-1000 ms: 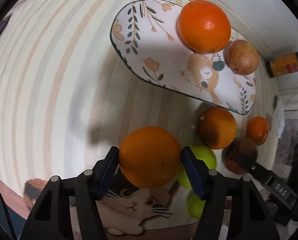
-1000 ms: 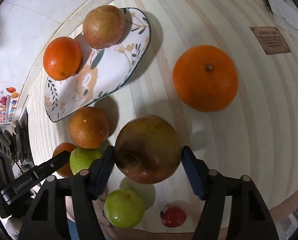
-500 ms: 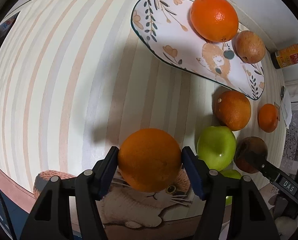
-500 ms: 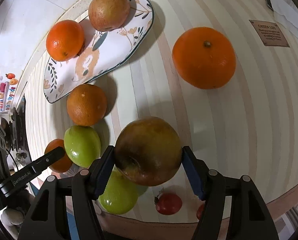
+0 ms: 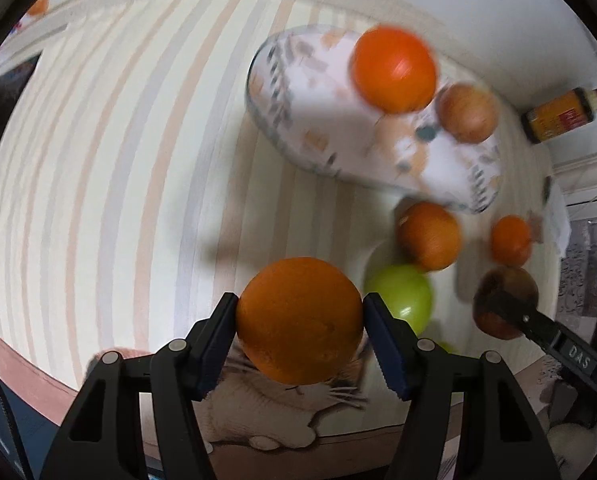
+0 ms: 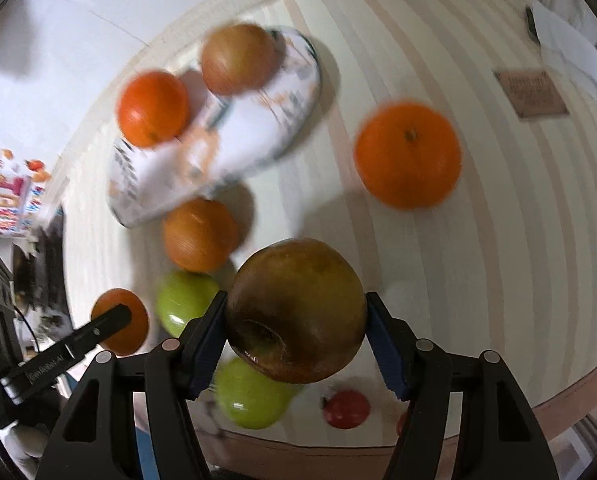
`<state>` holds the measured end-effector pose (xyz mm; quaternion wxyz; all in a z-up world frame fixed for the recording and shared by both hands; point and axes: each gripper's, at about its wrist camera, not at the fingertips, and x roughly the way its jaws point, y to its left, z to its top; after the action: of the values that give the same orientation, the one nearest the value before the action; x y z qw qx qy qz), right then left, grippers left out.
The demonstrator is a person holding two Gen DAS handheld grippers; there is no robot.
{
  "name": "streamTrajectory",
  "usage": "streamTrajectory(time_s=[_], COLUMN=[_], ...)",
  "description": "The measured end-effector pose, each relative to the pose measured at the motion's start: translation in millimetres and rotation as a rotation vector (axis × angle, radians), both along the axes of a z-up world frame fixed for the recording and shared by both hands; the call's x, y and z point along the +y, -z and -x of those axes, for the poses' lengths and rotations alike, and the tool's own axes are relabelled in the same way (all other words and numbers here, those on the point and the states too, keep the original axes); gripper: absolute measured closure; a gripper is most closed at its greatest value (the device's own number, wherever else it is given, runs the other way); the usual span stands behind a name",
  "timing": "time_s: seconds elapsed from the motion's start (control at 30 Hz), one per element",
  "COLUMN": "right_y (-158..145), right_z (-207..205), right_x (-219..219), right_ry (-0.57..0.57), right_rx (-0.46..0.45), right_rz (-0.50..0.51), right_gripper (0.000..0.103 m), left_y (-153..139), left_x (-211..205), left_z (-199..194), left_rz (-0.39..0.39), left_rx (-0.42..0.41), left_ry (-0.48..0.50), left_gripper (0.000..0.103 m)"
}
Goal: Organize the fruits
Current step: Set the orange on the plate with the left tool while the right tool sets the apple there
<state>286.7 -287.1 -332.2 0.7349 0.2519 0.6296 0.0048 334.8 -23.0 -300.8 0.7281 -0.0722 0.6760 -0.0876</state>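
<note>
My left gripper [image 5: 300, 322] is shut on an orange [image 5: 300, 320], held above the striped tablecloth [image 5: 118, 160]. My right gripper [image 6: 296, 314] is shut on a brown apple [image 6: 296, 310], also lifted; it shows in the left wrist view [image 5: 504, 300] too. A patterned plate [image 5: 330, 128] holds an orange [image 5: 394, 68] and a reddish apple [image 5: 468, 112]. In the right wrist view the plate [image 6: 238, 148] lies at the far left. Loose fruit lies below it: an orange [image 6: 198, 234], a green apple [image 6: 184, 304], another green apple [image 6: 254, 398], and a big orange [image 6: 408, 156] to the right.
A small orange [image 5: 510, 240] and a green apple [image 5: 402, 296] lie at the right of the left wrist view. A bottle [image 5: 558, 116] lies by the wall. A red tomato [image 6: 346, 408] sits near the table edge. A brown card [image 6: 532, 94] lies far right.
Both grippers have kept their fruit and moved; both views have shifted and are now motion-blurred, and the plate sits lower in both.
</note>
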Motion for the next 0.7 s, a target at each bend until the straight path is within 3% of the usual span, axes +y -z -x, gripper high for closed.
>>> streamTrajectory(time_s=[0.13, 0.23, 0.47, 0.7], right_y=[-25, -22, 13, 28], right_z=[-33, -65, -120, -138], right_x=[-1, 3, 22, 30], right_ry=[0.003, 0.004, -0.006, -0.028], right_rx=[-0.058, -0.058, 0.016, 0.051], right_rz=[-0.023, -0.04, -0.059, -0.058], right_gripper=[0.035, 0.035, 0.035, 0.035], left_y=[-29, -31, -2, 23], left_x=[-5, -6, -6, -12], left_z=[-30, -62, -130, -153], left_rz=[0.029, 0.037, -0.036, -0.038], left_rx=[-0.06, -0.064, -0.03, 0.033], left_ry=[0.012, 0.001, 0.008, 0.027], left_gripper=[0.042, 0.042, 0.042, 0.041])
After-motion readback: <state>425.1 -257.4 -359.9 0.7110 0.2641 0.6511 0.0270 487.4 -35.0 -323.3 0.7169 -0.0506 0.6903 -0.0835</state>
